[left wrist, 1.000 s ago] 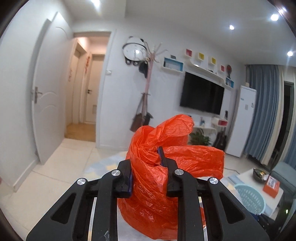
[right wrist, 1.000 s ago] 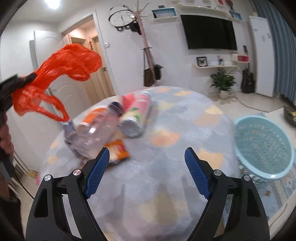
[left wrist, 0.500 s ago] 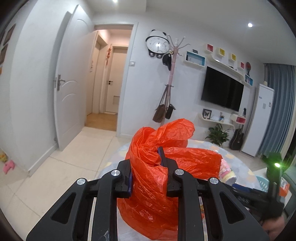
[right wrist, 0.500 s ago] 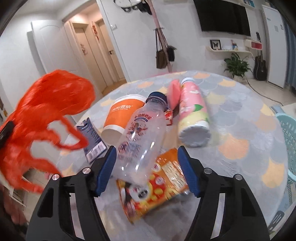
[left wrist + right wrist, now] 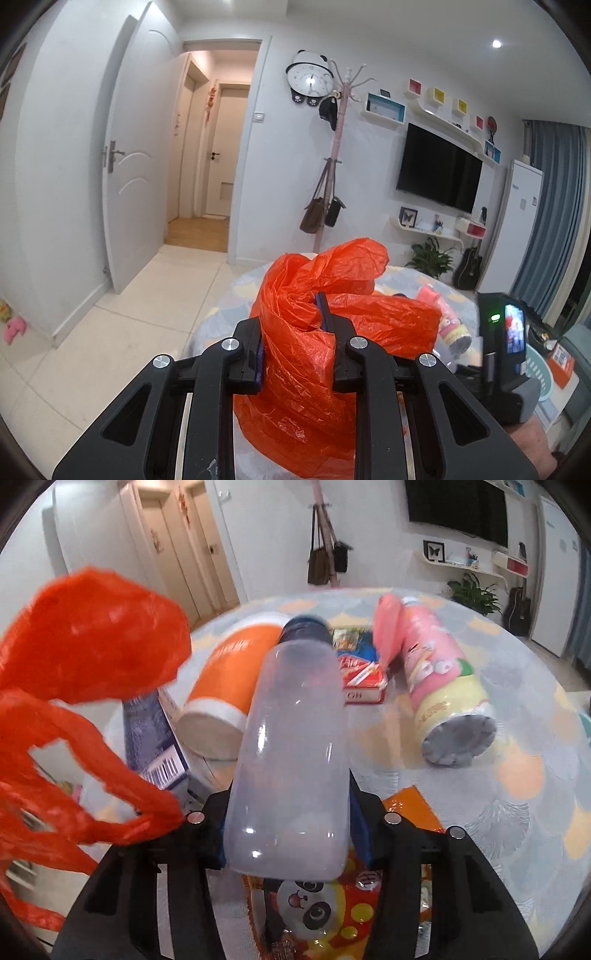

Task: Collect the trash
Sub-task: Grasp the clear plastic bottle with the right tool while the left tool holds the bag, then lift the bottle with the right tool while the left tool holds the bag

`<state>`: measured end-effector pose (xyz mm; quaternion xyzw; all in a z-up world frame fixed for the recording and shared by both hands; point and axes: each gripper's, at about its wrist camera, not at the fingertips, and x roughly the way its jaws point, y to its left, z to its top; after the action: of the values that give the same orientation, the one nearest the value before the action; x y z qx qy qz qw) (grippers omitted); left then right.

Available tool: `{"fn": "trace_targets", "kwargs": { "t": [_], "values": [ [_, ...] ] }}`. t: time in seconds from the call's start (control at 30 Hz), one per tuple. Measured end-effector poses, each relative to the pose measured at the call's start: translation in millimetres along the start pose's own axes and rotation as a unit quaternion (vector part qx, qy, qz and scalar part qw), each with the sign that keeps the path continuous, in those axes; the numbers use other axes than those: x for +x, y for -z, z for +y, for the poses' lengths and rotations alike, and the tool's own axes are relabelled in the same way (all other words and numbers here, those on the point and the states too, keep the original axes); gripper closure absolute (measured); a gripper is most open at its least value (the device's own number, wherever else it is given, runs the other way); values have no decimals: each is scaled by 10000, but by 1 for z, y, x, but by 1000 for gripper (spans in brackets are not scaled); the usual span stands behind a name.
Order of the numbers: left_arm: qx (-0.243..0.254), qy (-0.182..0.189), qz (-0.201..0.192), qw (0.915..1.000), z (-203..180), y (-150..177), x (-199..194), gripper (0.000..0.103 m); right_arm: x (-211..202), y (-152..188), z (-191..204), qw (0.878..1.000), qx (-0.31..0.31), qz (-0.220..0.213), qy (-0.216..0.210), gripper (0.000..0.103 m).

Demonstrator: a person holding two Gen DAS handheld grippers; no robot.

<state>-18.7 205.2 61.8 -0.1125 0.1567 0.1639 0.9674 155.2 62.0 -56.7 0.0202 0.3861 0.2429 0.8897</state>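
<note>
My left gripper point(image 5: 295, 334) is shut on a crumpled orange plastic bag point(image 5: 325, 332), held above the table's near left edge; the bag also hangs at the left of the right wrist view point(image 5: 85, 664). My right gripper point(image 5: 288, 834) is shut on a clear plastic bottle point(image 5: 291, 738) with a dark blue cap, which lies along the fingers. On the round patterned table point(image 5: 517, 794) lie an orange cup point(image 5: 229, 679), a pink can point(image 5: 439, 686), a red box point(image 5: 360, 681), a blue packet point(image 5: 155, 738) and an orange panda snack bag point(image 5: 332, 904).
A pale blue basket point(image 5: 537, 373) stands at the right beyond the table. My right gripper's body point(image 5: 506, 354) shows at the right of the left wrist view. A coat stand point(image 5: 332, 177), an open door point(image 5: 133, 166) and tiled floor lie behind.
My right gripper moved in over the trash and closed on the clear bottle. My left gripper kept its hold on the orange bag and swung left.
</note>
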Motion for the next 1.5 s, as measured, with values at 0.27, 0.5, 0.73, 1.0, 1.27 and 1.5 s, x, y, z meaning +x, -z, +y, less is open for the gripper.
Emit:
{"fn": "trace_targets", "kwargs": {
  "t": [0.27, 0.5, 0.73, 1.0, 1.27, 1.5],
  "values": [
    [57, 77, -120, 9999, 1, -5, -4, 82, -59, 14, 1, 9951, -440, -870, -158, 60],
    [158, 129, -74, 9998, -1, 3, -2, 82, -86, 27, -26, 9924, -210, -1192, -225, 60],
    [299, 209, -116, 9993, -10, 1, -2, 82, -124, 28, -34, 9815, -284, -1870, -291, 60],
    [520, 327, -241, 9978, -16, 7, -7, 82, -136, 31, -40, 9794, -280, -1983, -260, 60],
    [676, 452, -181, 9965, -29, 13, -9, 82, -141, 38, -53, 9803, -181, -1962, -158, 60],
    [758, 588, -192, 9952, -40, 16, -12, 82, -145, 41, -64, 9804, -138, -1963, -69, 60]
  ]
}}
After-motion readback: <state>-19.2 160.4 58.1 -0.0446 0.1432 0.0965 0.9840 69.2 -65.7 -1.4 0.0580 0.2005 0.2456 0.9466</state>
